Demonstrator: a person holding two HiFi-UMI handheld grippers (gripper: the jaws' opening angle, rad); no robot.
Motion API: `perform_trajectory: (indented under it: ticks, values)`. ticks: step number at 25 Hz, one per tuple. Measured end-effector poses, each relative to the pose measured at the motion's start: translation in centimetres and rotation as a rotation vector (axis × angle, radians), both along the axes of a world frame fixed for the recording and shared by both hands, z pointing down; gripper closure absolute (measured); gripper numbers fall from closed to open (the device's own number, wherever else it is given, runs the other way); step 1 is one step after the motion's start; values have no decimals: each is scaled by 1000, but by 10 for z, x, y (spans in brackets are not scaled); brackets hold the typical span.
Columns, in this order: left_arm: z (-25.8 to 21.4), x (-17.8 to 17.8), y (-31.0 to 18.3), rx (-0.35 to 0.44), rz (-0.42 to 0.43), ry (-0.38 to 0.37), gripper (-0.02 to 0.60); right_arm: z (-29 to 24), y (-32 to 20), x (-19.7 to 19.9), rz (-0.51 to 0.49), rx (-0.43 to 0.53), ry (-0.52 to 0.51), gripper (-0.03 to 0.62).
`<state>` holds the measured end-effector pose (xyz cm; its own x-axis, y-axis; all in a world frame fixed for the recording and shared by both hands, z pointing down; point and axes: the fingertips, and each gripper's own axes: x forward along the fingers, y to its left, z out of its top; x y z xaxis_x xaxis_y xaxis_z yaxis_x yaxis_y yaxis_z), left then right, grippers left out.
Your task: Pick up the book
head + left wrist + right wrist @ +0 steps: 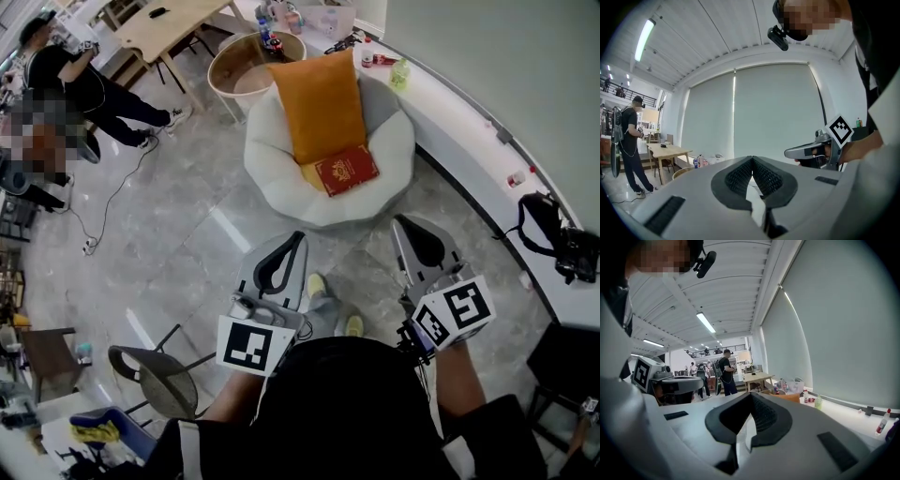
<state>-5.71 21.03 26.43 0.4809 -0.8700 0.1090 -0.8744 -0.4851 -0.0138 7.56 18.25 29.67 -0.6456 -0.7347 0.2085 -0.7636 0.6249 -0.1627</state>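
Closed left tongs (752, 159) and right tongs (751, 394) face red, gold-stamped book (346, 170) on chair (272, 159).

Left gripper (298, 237) and right gripper (401, 221): light-grey shells, black ribbed pads (738, 178), white cubes (255, 345) bearing black square markers; wearer has black top (347, 403), yellow shoes (316, 284).

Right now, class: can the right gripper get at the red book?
Probably yes: the red book lies uncovered on the white chair, with nothing between it and the right gripper, though its shut jaws would need opening first.
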Motion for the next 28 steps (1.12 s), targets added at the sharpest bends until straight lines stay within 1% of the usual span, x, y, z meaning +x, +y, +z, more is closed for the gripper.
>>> perform_trajectory:
  ticks: [7,15,20,28]
  values:
    - [3,-26,-41,-14,3,9,571,0,-36,-14,35,-6,0,585]
    - [12,-50,-73,-18,38,33,571,3,-63,-41,56,-10,31,585]
    - [13,-65,-89,-20,64,34,571,2,-78,-59,77,-14,42,585]
    - [19,-110,-112,-19,43,50,571,5,-95,-92,83,-16,52,585]
